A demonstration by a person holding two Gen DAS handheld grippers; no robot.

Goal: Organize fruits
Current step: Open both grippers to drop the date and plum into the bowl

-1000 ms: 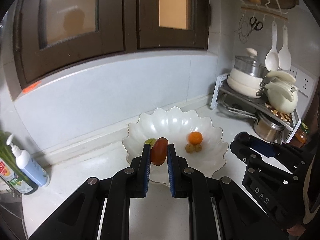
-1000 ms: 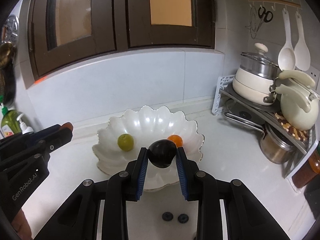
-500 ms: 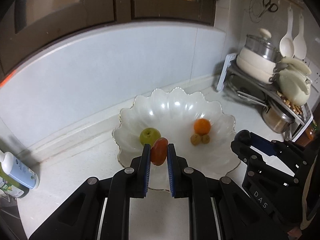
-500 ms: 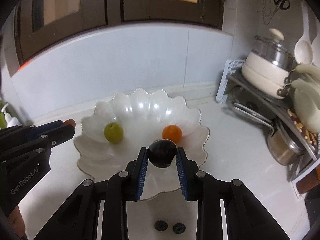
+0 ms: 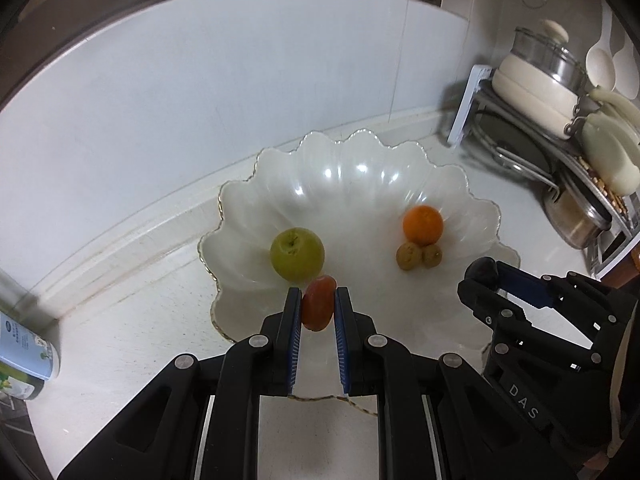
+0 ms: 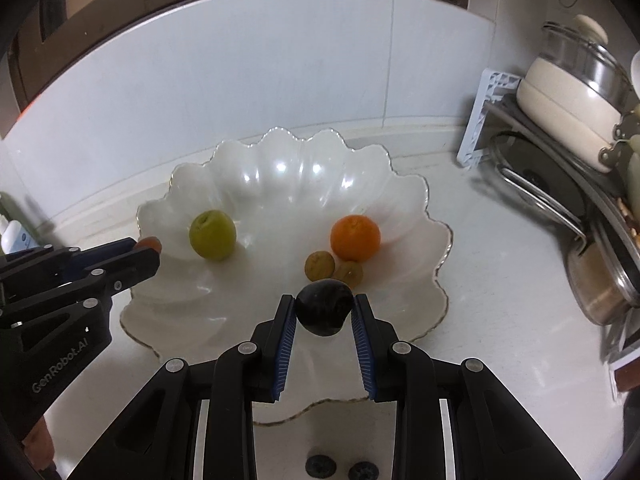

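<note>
I have my left hand-held gripper [image 5: 317,306] pinching a red oval fruit [image 5: 318,307] over the near rim of the scalloped white bowl [image 5: 344,184], its long axis running up and away from me; my right hand-held gripper [image 6: 324,312] pinches a dark plum [image 6: 325,307]; I judge either could roll on release into the green apple [image 5: 297,253], the orange [image 6: 355,238] or the two small brown fruits [image 6: 334,268], or drop short onto the tabletop [image 6: 500,280].
</note>
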